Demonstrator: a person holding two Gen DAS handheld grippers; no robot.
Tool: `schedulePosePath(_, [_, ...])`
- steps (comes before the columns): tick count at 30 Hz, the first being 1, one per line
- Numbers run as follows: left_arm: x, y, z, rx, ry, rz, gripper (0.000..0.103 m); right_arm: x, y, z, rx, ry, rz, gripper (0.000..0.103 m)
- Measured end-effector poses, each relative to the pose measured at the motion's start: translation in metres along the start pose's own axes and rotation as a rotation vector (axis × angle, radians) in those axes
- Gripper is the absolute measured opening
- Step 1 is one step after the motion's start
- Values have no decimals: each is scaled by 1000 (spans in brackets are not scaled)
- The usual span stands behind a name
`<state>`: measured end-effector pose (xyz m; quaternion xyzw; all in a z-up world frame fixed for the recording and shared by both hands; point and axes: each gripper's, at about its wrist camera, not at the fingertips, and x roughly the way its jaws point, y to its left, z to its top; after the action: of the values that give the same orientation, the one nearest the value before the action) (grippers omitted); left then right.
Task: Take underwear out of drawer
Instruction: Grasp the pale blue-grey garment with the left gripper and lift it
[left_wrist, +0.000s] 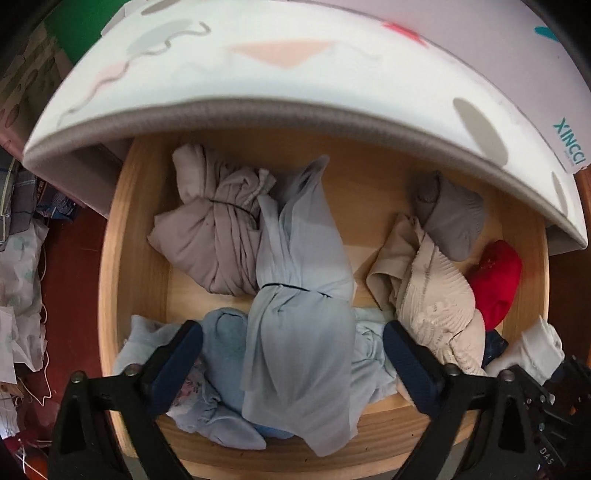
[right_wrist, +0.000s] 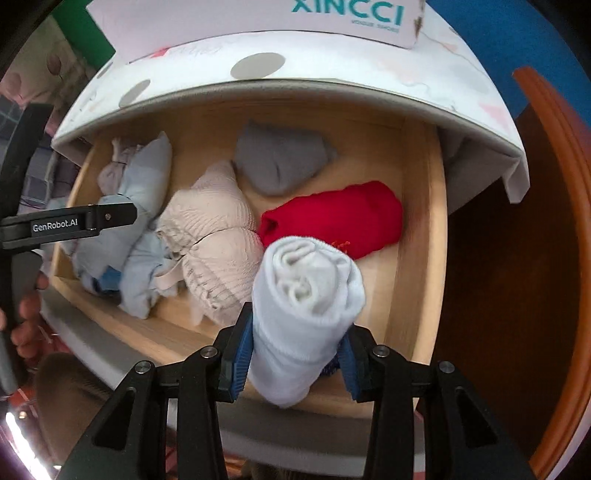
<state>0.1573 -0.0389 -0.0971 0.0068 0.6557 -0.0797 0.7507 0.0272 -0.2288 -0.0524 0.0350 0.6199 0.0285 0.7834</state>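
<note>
While the right gripper (right_wrist: 295, 363) squeezes a rolled white fluffy cloth (right_wrist: 304, 306) above the front edge of the light wooden drawer (right_wrist: 421, 236), the left gripper (left_wrist: 293, 341) hangs wide open over a long pale blue bundle (left_wrist: 299, 332), maybe just touching it. Nearby lies a red soft roll (right_wrist: 332, 218).

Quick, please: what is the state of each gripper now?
Left gripper: open, straddling the pale blue tied cloth bundle, not gripping.
Right gripper: closed on the rolled white fabric piece.
</note>
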Motion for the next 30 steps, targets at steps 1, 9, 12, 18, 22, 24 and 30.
schedulePosePath(1, [4,0,-1,1,12,0,77,2,0,-2,-4,-3,-10,37])
schedulePosePath(9, [9,-12,-9,54,-2,8,45,28,-3,6,30,53,-37,38])
schedulePosePath(12, [5,-12,-12,39,-15,-8,40,39,-6,9,57,86,-7,39])
schedulePosePath(18, [-17,-2,-21,43,-50,-36,38,46,-14,12,75,126,6,42])
schedulePosePath(22, [-32,-1,-27,45,-71,-61,38,52,-5,14,42,140,-33,46])
schedulePosePath(24, [-50,4,-34,52,-83,-65,38,54,-1,15,28,142,-46,46])
schedulePosePath(30, [-84,8,-40,71,-124,-71,38,55,8,16,9,134,-92,41])
